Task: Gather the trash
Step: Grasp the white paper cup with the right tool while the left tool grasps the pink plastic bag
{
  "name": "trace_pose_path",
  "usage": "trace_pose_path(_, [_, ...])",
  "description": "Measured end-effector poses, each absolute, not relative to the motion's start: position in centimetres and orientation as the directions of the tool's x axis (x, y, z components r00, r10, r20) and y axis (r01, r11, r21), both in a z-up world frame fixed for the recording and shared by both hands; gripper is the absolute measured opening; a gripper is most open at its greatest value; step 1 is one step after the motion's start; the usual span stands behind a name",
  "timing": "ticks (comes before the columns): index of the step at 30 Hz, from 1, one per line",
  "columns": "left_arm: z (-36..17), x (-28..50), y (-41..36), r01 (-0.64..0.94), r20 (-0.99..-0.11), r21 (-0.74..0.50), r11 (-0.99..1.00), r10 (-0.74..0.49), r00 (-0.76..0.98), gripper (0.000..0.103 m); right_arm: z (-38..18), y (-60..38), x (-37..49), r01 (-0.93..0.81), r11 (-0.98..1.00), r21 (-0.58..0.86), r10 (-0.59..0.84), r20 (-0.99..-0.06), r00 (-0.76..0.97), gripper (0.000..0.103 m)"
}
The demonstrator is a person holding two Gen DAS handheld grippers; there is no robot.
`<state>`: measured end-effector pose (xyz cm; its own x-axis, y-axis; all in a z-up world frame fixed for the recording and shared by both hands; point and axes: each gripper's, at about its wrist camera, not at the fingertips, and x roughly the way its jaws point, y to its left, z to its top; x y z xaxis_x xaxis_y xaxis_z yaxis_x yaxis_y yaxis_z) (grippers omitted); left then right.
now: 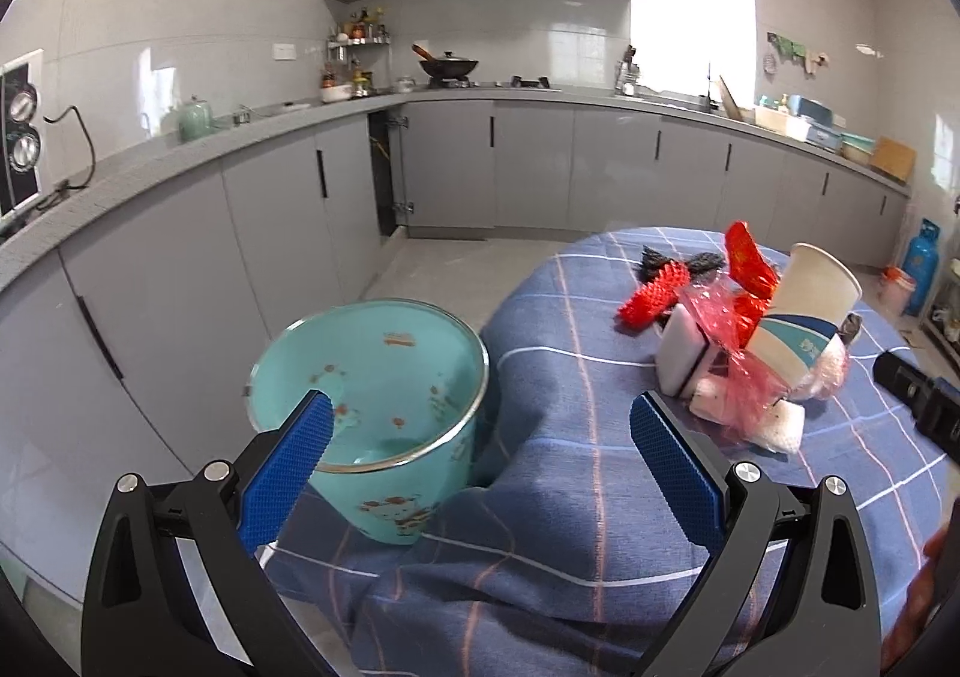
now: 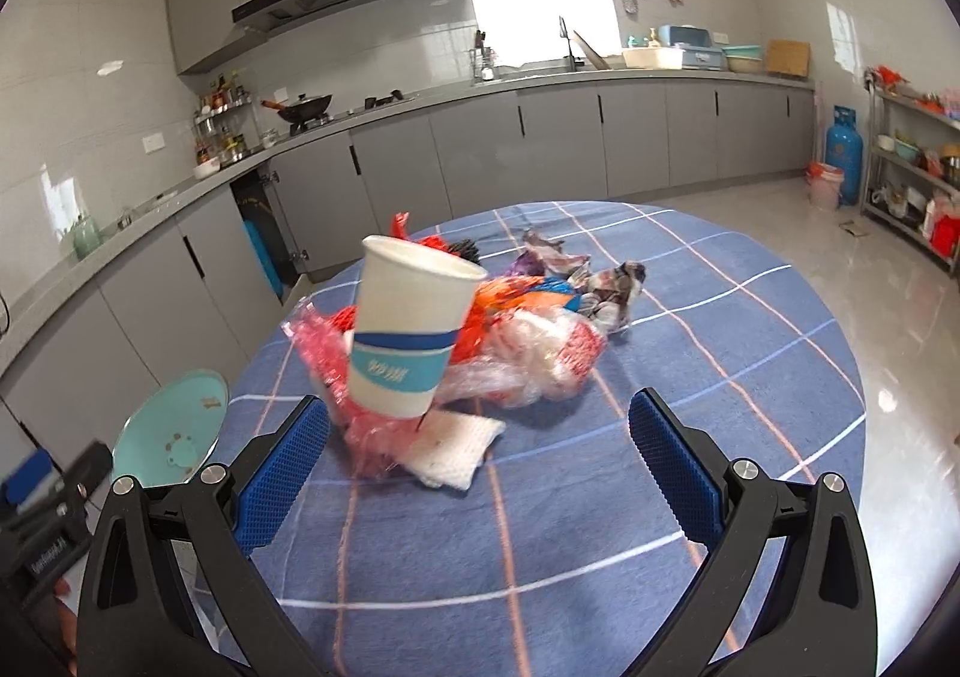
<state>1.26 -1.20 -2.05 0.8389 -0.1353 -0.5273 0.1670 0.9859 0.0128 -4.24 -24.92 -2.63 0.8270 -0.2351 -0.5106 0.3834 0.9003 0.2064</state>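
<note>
A pile of trash lies on the round table with the blue checked cloth [image 2: 720, 377]. On the pile leans a white paper cup [image 2: 408, 323] with a blue band, with pink plastic wrap [image 2: 324, 353], a white foam net [image 2: 456, 449], a clear bag [image 2: 528, 359] and crumpled wrappers [image 2: 600, 281] around it. My right gripper [image 2: 480, 455] is open just short of the pile, holding nothing. My left gripper [image 1: 480, 455] is open too, over the table's left edge. Its left finger [image 1: 288, 473] overlaps the near rim of a turquoise bin [image 1: 372, 395] beside the table. The cup [image 1: 804, 311] and a red foam net [image 1: 654, 293] sit ahead to the right.
Grey cabinets and a counter [image 1: 180, 155] run along the left and back walls, with one cabinet door open [image 1: 384, 167]. A blue gas cylinder [image 2: 843, 152] and a pink bucket [image 2: 825, 185] stand on the floor at the right, near a metal shelf [image 2: 918, 167].
</note>
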Motion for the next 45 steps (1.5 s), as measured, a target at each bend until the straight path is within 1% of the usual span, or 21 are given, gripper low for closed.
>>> trace_pose_path(2, [-2.5,1.6,-1.4,0.184,-0.535,0.012,0.983,-0.149,0.831,0.097,-2.7,-25.7,-4.2,0.395,0.894,0.212,-0.246,-0.504,0.828,0.098])
trace_pose_path(5, [-3.3,2.7,-1.8,0.199,-0.563,0.01,0.98,-0.159,0.811,0.097,-3.0,-26.3,-2.9,0.361,0.897,0.256,-0.191,-0.511,0.838,0.098])
trace_pose_path(11, [-3.1,3.7,-2.7,0.239,-0.543,0.016,0.971,-0.192,0.818,0.096,-2.6,-25.8,1.5,0.305,0.914,0.268,-0.133,-0.514,0.848,0.098])
trace_pose_path(14, [-3.4,4.5,-3.4,0.266,-0.553,0.011,0.964,-0.215,0.805,0.094,-2.9,-26.0,3.3,0.3,0.912,0.279,-0.116,-0.527,0.842,0.097])
trace_pose_path(17, [-3.8,5.5,-4.5,0.298,-0.571,0.009,0.954,-0.24,0.785,0.087,-3.6,-26.5,4.5,0.3,0.904,0.305,-0.092,-0.546,0.833,0.086])
trace_pose_path(19, [-4.1,6.1,-5.3,0.316,-0.585,-0.004,0.949,-0.258,0.769,0.087,-4.1,-26.9,5.4,0.297,0.898,0.324,-0.065,-0.57,0.819,0.069])
trace_pose_path(20, [-4.1,6.4,-5.7,0.325,-0.59,-0.014,0.946,-0.27,0.761,0.086,-4.3,-27.0,5.6,0.294,0.897,0.331,-0.055,-0.576,0.816,0.064])
trace_pose_path(22, [-4.1,6.5,-6.5,0.351,-0.598,-0.028,0.936,-0.297,0.745,0.086,-4.4,-27.3,5.6,0.285,0.895,0.344,-0.039,-0.577,0.816,0.061])
trace_pose_path(24, [-4.0,6.6,-7.3,0.378,-0.601,-0.046,0.925,-0.328,0.729,0.086,-3.8,-27.6,4.9,0.27,0.892,0.363,-0.026,-0.554,0.832,0.06])
trace_pose_path(27, [-3.8,6.9,-9.0,0.42,-0.609,-0.077,0.904,-0.376,0.699,0.085,-2.1,-28.0,3.3,0.257,0.901,0.35,-0.049,-0.507,0.861,0.06])
trace_pose_path(29, [-3.8,7.6,-10.4,0.447,-0.613,-0.122,0.886,-0.421,0.669,0.085,-1.2,-28.2,2.5,0.283,0.916,0.283,-0.115,-0.492,0.863,0.06])
trace_pose_path(31, [-4.1,8.2,-12.2,0.456,-0.62,-0.131,0.88,-0.432,0.656,0.085,-0.9,-28.9,1.6,0.321,0.914,0.249,-0.17,-0.482,0.859,0.06])
trace_pose_path(35, [-4.9,9.1,-14.8,0.45,-0.646,-0.169,0.877,-0.444,0.621,0.084,-1.3,-30.7,0.8,0.366,0.895,0.255,-0.211,-0.481,0.851,0.061])
trace_pose_path(36, [-5.3,9.5,-15.5,0.445,-0.656,-0.175,0.878,-0.441,0.613,0.08,-1.4,-31.1,0.6,0.377,0.887,0.265,-0.217,-0.481,0.849,0.061])
trace_pose_path(38, [-6.1,9.9,-16.2,0.429,-0.681,-0.18,0.885,-0.427,0.595,0.06,-1.5,-31.6,0.6,0.381,0.876,0.294,-0.211,-0.478,0.853,0.061])
trace_pose_path(39, [-6.8,10.5,-16.6,0.428,-0.699,-0.207,0.88,-0.439,0.564,0.056,-1.6,-31.7,0.5,0.383,0.875,0.296,-0.213,-0.475,0.854,0.062])
trace_pose_path(40, [-7.1,10.7,-16.6,0.429,-0.705,-0.233,0.873,-0.455,0.544,0.049,-1.6,-31.9,0.4,0.388,0.874,0.292,-0.221,-0.472,0.854,0.062])
trace_pose_path(41, [-7.4,10.8,-16.7,0.429,-0.705,-0.253,0.867,-0.468,0.532,0.04,-1.7,-31.9,0.3,0.391,0.873,0.291,-0.225,-0.471,0.853,0.062])
trace_pose_path(42, [-7.5,10.8,-16.7,0.436,-0.7,-0.261,0.861,-0.48,0.529,0.033,-1.8,-31.9,0.3,0.394,0.872,0.292,-0.227,-0.473,0.852,0.062])
trace_pose_path(43, [-7.3,10.6,-16.7,0.461,-0.689,-0.272,0.845,-0.506,0.519,0.023,-1.9,-31.8,0.3,0.395,0.871,0.292,-0.227,-0.475,0.851,0.062])
trace_pose_path(45, [-6.6,10.1,-16.3,0.474,-0.676,-0.269,0.838,-0.515,0.527,0.023,-2.1,-31.7,0.3,0.398,0.869,0.294,-0.227,-0.477,0.849,0.062])
